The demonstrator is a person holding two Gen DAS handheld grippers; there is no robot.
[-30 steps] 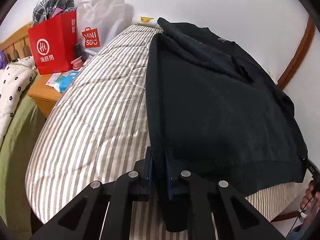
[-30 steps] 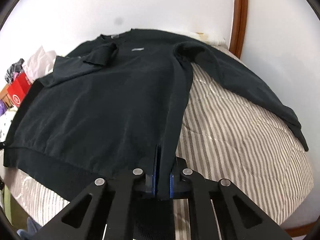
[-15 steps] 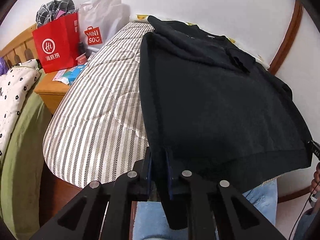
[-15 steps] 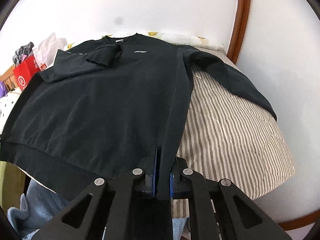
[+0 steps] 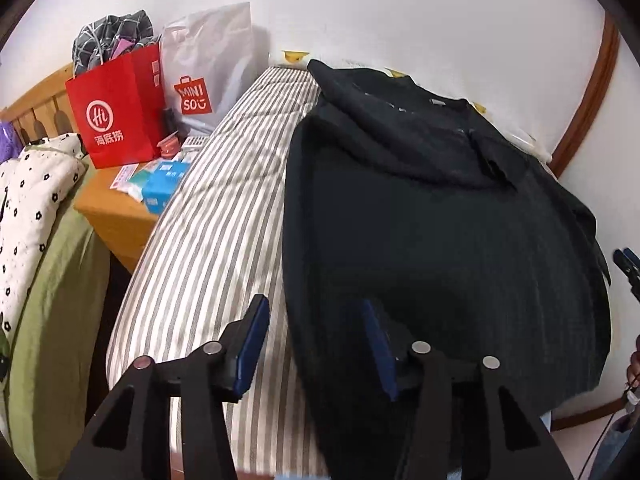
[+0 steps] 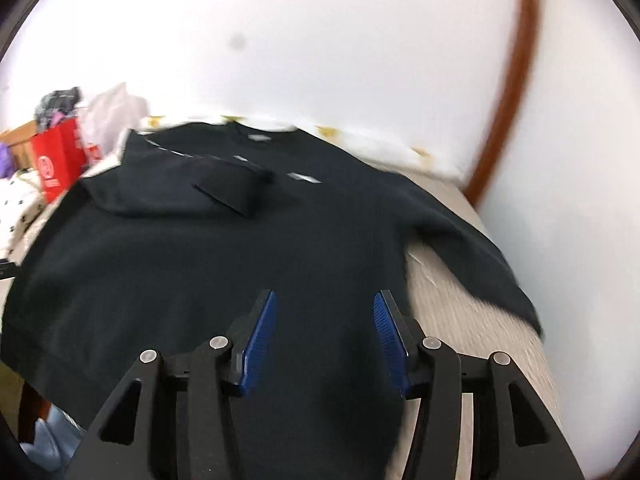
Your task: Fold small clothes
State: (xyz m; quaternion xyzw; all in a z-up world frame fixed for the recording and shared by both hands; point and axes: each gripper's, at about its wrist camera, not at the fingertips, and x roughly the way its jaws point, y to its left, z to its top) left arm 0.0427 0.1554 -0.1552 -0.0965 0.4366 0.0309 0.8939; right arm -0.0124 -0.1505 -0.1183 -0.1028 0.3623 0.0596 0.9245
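Black sweatshirt [image 5: 440, 240]: flat on striped bed [image 5: 208, 248], frame centre. Left hand-held gripper [image 5: 316, 344] and right hand-held gripper [image 6: 324, 340]: jaws just opened, spread, pinching nothing. Risk: overhanging hem may slide off the bed edge.

A black sweater [image 6: 224, 256] lies spread across a striped bed [image 6: 472, 320], one sleeve folded over its chest and the other trailing toward the right edge. The right tool [image 6: 324, 336], its blue pads [image 6: 260, 340] just parted, stands over the hem with nothing pinched. A red bag [image 6: 56, 164] stands far left.
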